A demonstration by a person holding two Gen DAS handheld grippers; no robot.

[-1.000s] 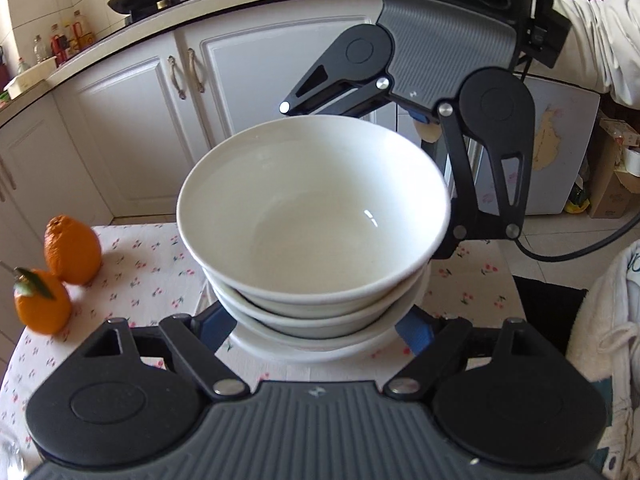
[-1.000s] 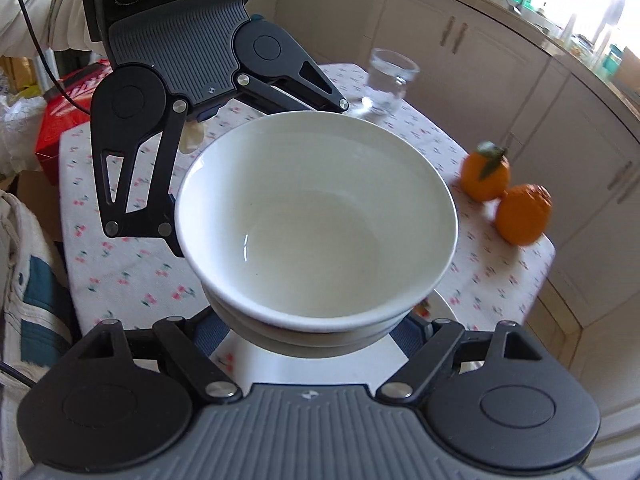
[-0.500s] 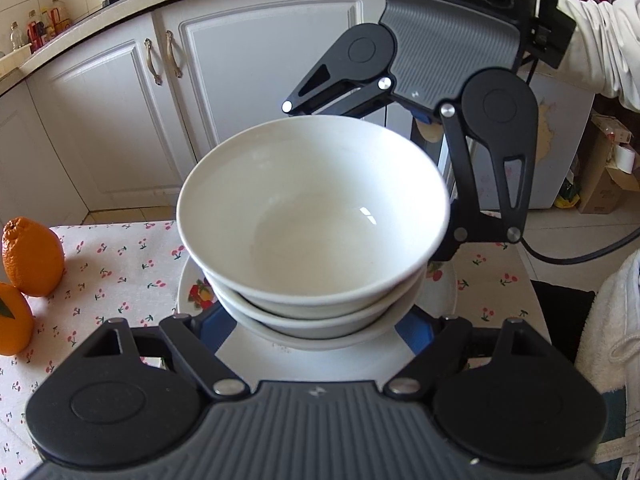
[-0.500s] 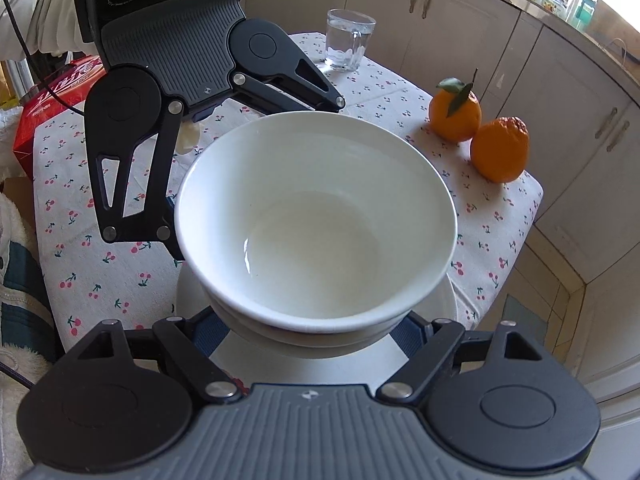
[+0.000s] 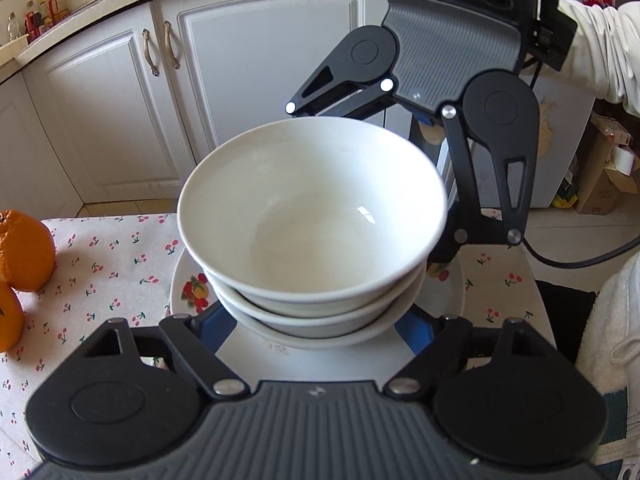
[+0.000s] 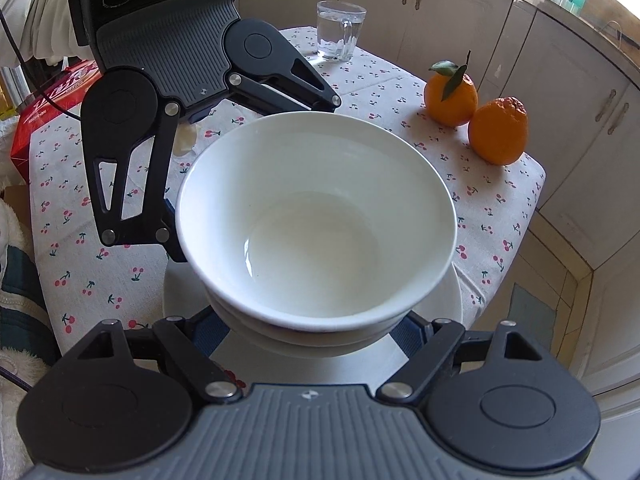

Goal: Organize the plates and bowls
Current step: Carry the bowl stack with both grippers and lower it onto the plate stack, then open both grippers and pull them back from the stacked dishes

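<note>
As both tools closed in from opposite sides, the bowls [image 5: 312,216] sat nested, three deep by my count, right over the plate [image 5: 180,280] at the table [image 5: 112,264] edge. The left gripper [image 5: 316,332] had its jaws pinching the lowest bowl, blue pads [image 5: 218,330] tight vs its flanks. The right gripper [image 6: 316,338] did the same from the far side, jaws clamped on that same bottom bowl.

Step in hand, I'd say: setting the stack down onto the plate, i.e. bowls on top of plate as one tidy pile. Whether the base was touching the plate or hanging just above it, couldn't tell; the bowl walls hid the gap.

Next move called for a gentle, level last bit of descent w/ both sides matched, so the stack didn't tilt. Then both sets of jaws would need to spread together and back out sideways w/o dragging the bottom bowl or nudging the plate, which lay close to the edge. The oranges [image 6: 472,112] and glass [image 6: 340,32] stood well apart, no bother.
</note>
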